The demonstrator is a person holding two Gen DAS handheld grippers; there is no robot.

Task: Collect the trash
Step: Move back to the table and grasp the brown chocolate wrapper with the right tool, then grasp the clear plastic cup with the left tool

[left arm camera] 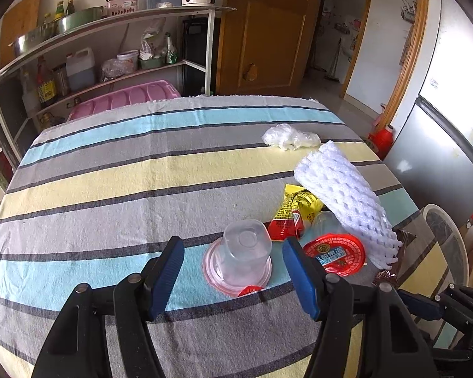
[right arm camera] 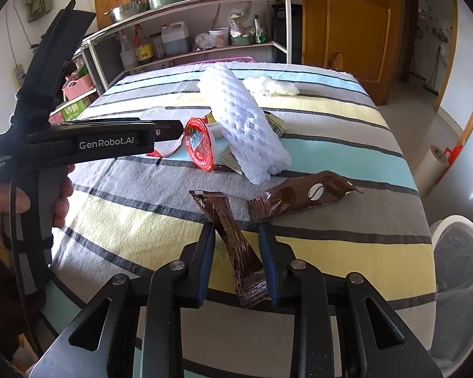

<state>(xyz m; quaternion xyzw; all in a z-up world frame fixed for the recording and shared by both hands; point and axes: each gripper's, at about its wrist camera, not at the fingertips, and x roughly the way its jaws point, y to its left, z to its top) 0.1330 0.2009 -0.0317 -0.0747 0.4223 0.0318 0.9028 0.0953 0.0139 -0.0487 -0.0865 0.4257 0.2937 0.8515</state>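
trash lies scattered on the striped tablecloth, and both hand-held tools are working at it. right gripper has its blue pads drawn in narrow around a slim brown sachet; the sachet runs lengthwise between the pads, its crimped end toward the camera, and the left pad looks to touch it while a thin gap seems to remain at the right pad, so i cannot tell whether it is truly pinched. just beyond and to the right of those fingertips lies a second brown wrapper, glossy foil with a coffee-bean mark, puffed and creased.

left gripper stands half wide, its ribbed blue pads on either side of an upturned clear plastic cup without touching it. the cup sits rim-down, so its rounded base faces up and the flared rim offers a wider, harder edge; straddling it this way looks meant for a squeeze across the soft walls. just right of the right pad lies a red peel-off lid, round, thin and shiny. beyond it lean a yellow and red packet and a white foam net sleeve, springy and latticed. farther ahead rests a crumpled clear plastic film. a white-rimmed bin with a liner waits off the table edge, right of the right gripper, presumably where all this goes.
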